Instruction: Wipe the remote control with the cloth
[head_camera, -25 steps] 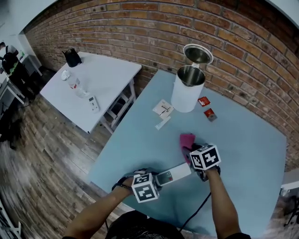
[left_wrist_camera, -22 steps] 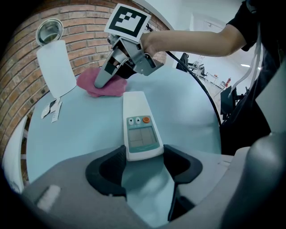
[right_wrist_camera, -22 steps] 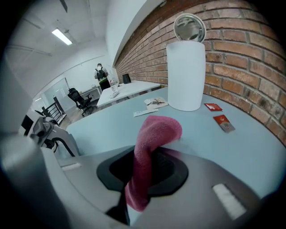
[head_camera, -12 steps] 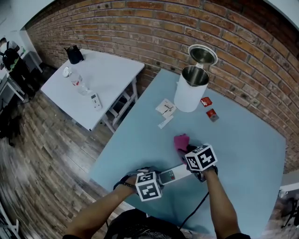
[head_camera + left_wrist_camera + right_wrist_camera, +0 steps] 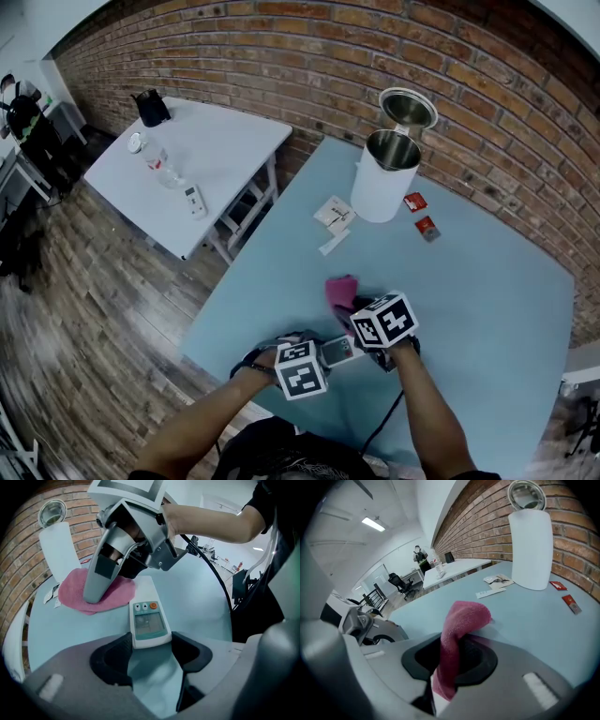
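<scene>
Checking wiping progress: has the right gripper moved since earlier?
Yes. The right gripper slid left along the remote control, toward the left gripper, away from the white bin.

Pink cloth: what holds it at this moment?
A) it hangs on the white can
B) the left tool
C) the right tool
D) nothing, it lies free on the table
C: the right gripper view shows the pink cloth pinched between the jaws of the right tool; the left tool clamps the remote control.
</scene>
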`<state>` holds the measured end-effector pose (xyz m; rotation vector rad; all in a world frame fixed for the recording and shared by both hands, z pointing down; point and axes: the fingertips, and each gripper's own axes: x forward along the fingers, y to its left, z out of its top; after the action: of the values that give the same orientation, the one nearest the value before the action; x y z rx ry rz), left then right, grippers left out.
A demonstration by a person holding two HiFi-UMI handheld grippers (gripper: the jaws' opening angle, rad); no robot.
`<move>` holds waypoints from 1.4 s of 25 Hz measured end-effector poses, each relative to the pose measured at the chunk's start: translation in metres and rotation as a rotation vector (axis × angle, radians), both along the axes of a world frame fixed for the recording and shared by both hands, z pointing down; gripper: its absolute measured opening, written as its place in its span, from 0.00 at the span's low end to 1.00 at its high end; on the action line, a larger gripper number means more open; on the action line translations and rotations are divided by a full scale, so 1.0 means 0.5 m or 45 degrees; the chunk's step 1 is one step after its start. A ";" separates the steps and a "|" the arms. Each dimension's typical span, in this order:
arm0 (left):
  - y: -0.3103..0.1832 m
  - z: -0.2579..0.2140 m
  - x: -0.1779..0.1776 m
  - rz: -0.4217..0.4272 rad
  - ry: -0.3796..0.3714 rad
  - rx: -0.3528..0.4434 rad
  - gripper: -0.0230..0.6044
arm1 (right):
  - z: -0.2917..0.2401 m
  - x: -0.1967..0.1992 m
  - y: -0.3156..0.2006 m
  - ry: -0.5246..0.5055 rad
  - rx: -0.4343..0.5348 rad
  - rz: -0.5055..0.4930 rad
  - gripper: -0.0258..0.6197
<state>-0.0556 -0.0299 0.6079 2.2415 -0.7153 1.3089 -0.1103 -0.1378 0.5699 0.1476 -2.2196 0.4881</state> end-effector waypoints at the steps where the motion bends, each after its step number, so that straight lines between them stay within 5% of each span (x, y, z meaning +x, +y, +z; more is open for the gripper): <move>1: 0.000 0.000 0.000 -0.003 0.000 0.001 0.46 | -0.001 -0.005 0.007 -0.001 -0.002 -0.007 0.16; 21: 0.001 -0.006 -0.002 -0.050 0.016 0.011 0.46 | -0.018 -0.055 0.095 -0.112 -0.112 0.008 0.16; 29: -0.009 -0.016 -0.005 -0.261 0.144 -0.006 0.49 | -0.079 0.047 -0.013 -0.253 -0.062 0.323 0.16; 35: -0.010 -0.009 -0.005 -0.298 0.009 0.034 0.49 | -0.089 0.179 -0.064 -0.317 -0.042 0.613 0.16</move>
<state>-0.0581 -0.0350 0.6036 2.1065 -0.9647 1.1837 -0.0208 -0.1696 0.5255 0.6436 -2.4162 0.8405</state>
